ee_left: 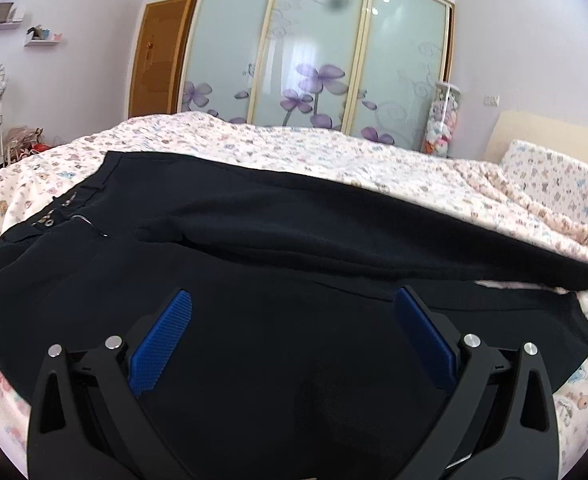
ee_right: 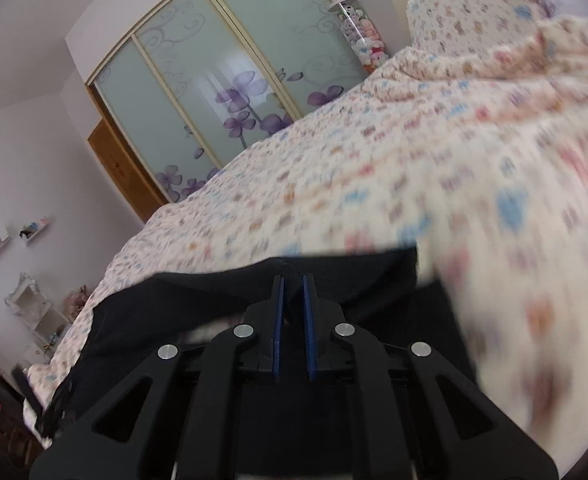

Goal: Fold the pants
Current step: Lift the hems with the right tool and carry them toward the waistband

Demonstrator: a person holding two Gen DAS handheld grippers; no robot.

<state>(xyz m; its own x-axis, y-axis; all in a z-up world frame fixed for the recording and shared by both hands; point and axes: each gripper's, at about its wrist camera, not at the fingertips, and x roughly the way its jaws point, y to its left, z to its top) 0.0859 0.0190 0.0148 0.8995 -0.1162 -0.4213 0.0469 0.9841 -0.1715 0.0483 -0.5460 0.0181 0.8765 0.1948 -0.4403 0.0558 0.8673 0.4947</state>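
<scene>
Right wrist: blurry, seemingly pinched black pants (ee_right: 222,292)

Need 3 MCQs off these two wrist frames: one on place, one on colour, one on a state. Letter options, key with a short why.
1. Where do the pants lie?
A. on the bed
B. on the floor
C. on a chair

2. What colour are the pads of the gripper?
A. red
B. blue
C. white

3. How does the right gripper stand?
A. wide open over bare bedding
B. shut on black pants cloth
C. shut on a pillow

Key:
1 A, the pants are spread across the floral bedding.
2 B, both views show ribbed blue pads on black fingers.
3 B, the right wrist view shows the pads nearly together with dark cloth pinched between them; the left gripper stands open above the pants.
</scene>
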